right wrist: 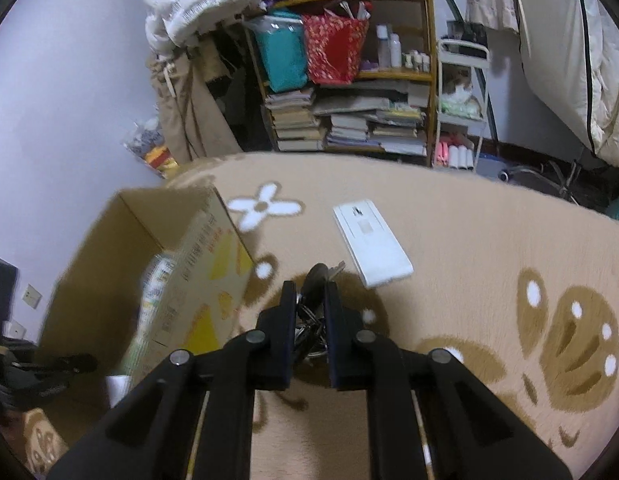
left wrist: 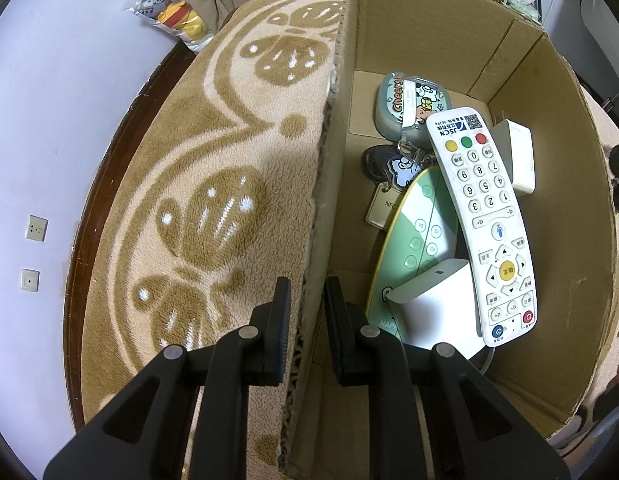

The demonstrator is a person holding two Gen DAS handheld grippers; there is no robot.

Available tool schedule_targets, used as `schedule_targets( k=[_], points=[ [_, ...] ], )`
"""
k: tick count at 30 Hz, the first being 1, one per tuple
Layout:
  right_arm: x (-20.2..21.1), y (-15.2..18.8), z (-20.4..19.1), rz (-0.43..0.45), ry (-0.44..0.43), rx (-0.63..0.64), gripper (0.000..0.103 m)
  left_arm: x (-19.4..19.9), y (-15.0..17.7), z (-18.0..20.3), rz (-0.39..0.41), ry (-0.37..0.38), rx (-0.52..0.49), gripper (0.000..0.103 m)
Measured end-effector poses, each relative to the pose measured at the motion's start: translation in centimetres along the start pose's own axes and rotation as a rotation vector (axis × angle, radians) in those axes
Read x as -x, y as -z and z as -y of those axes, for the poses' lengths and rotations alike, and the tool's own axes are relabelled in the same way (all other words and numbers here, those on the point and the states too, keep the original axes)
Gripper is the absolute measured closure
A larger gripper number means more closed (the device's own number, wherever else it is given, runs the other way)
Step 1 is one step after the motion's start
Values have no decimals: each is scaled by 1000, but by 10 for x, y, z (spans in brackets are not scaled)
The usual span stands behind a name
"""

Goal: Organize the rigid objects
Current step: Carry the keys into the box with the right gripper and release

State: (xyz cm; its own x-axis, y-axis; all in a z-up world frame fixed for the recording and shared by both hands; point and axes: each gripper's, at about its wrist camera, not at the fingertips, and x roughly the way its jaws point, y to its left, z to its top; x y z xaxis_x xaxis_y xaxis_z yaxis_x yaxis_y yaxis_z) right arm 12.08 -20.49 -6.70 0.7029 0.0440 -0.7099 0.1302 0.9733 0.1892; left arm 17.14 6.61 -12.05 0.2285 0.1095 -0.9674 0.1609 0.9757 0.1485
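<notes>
Clearly the nearest risk sits in the right gripper [right wrist: 310,300]: its fingers [right wrist: 286,320] are drawn close on a bunch of keys [right wrist: 318,280], a dark fob and a key tip poking out at twelve o'clock while the rings hang loose in the gap toward six o'clock. Only part of the bunch looks pinched, so by my reading a quick swing could let the rings slide and drop the lot onto the rug [right wrist: 469,260]. At ten o'clock from those fingers stands the cardboard box [right wrist: 157,264], blurred in this view; a low carry could knock the keys against its wall. Just past the keys at one o'clock lies a white flat device [right wrist: 371,240] on the rug, not yet put away. In the left view the left gripper [left wrist: 307,300] straddles the box wall [left wrist: 333,184], one finger outside over the rug and one inside, narrowly apart; whether the pads truly press the cardboard I cannot tell. If that hold is slack, the box may shift or tip as something lands in it. Inside, from near to far, sit a white charger block [left wrist: 437,304], a green oval board [left wrist: 413,240], a white remote [left wrist: 485,224] propped across them, other key tags [left wrist: 389,168] and a cartoon case [left wrist: 409,104]. The remote rests tilted, so dropped keys might slide it.
</notes>
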Motion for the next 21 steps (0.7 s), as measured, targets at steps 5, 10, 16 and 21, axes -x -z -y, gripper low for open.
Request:
schedule_targets(
  k=[5, 10, 16, 21],
  points=[
    [19, -13, -18, 43, -64, 20, 88, 0, 0, 0, 1, -3, -1, 86],
    [36, -26, -47, 90, -130, 47, 88, 0, 0, -1, 0, 0, 1, 86],
    [50, -38, -75, 132, -204, 53, 88, 0, 0, -1, 1, 0, 0, 86],
    [56, -41, -96, 148, -242, 72, 88, 0, 0, -1, 1, -1, -2, 86]
  ],
)
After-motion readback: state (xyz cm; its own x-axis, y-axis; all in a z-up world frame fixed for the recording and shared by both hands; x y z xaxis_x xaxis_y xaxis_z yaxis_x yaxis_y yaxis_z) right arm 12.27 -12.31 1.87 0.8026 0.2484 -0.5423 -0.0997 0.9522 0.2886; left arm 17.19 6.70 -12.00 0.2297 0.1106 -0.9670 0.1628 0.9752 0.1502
